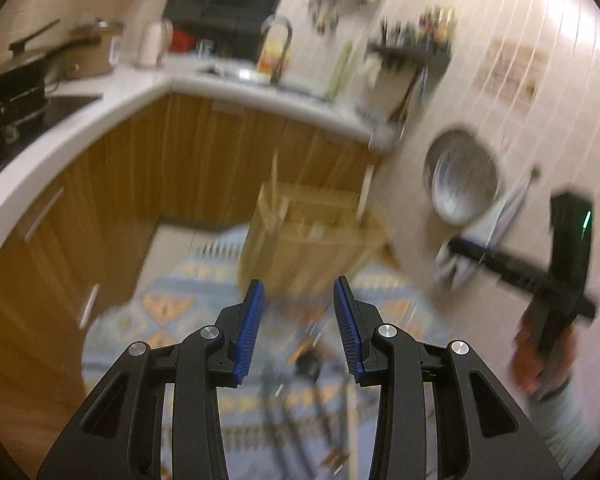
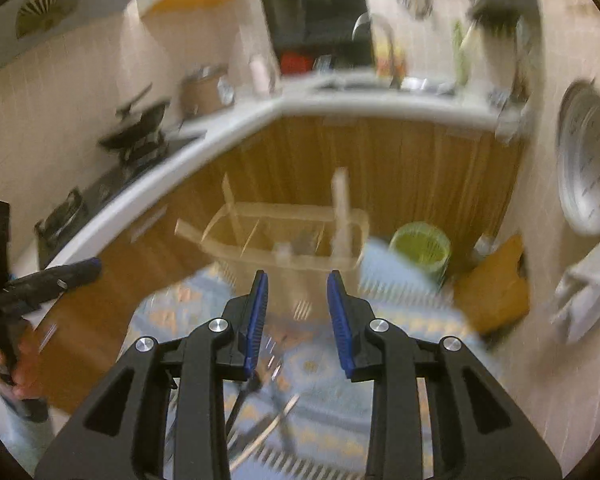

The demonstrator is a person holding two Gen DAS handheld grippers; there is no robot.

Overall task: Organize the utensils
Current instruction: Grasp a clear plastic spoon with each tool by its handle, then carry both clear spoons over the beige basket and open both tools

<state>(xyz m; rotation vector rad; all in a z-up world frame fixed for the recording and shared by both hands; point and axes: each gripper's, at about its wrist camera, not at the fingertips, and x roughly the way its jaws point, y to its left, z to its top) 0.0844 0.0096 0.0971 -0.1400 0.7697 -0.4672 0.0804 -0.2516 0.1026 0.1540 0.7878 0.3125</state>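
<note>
Both views are blurred by motion. A wooden utensil holder (image 1: 314, 236) with compartments stands on a patterned blue cloth (image 1: 172, 304); it also shows in the right wrist view (image 2: 292, 240). Several utensils (image 1: 312, 364) lie on the cloth below my left gripper (image 1: 299, 292), which is open and empty above them. My right gripper (image 2: 297, 284) is open and empty, with utensils (image 2: 260, 420) lying beneath it. The right gripper also shows at the right of the left wrist view (image 1: 556, 280), and the left gripper at the left of the right wrist view (image 2: 40, 284).
Wooden cabinets (image 1: 140, 184) under a white counter (image 1: 100, 116) run behind the holder. A stove with a pan (image 1: 16, 84) and a sink (image 1: 252, 74) are on the counter. A green basket (image 2: 422, 248) and a metal bowl on the wall (image 1: 462, 184) are to the right.
</note>
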